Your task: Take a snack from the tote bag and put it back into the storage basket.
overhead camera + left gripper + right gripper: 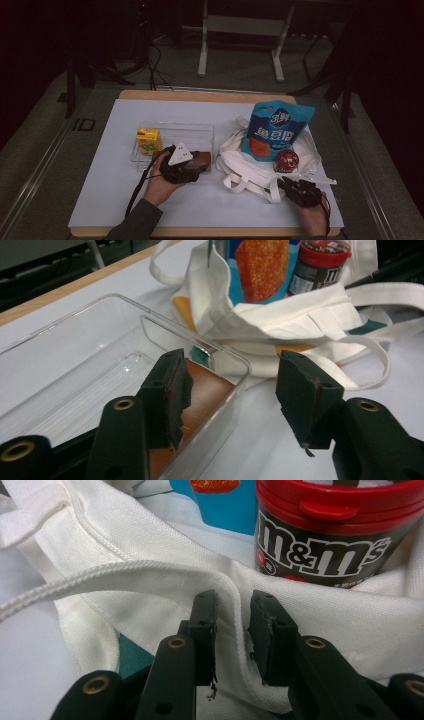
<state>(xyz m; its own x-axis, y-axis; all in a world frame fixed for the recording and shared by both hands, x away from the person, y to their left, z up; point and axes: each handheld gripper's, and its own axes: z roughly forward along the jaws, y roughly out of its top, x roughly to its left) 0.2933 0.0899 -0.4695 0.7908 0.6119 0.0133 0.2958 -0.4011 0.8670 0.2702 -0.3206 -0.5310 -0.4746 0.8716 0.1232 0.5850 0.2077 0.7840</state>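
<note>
Two tools | left tool (235, 400) apart over brown block (210, 390) | right tool (234, 635) clamped on bag strap (235, 610) | jar (330, 535) reads "m&m's"

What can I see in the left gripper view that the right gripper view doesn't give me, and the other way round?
Left gripper view: a clear plastic tray with a flat brown item inside, and the open left gripper straddling the tray's wall.

Right gripper view: the M&M's lettering on the jar, and the right gripper closed on the bag strap.

Both: the white tote bag, the blue snack bag and the red-lidded jar.
</note>
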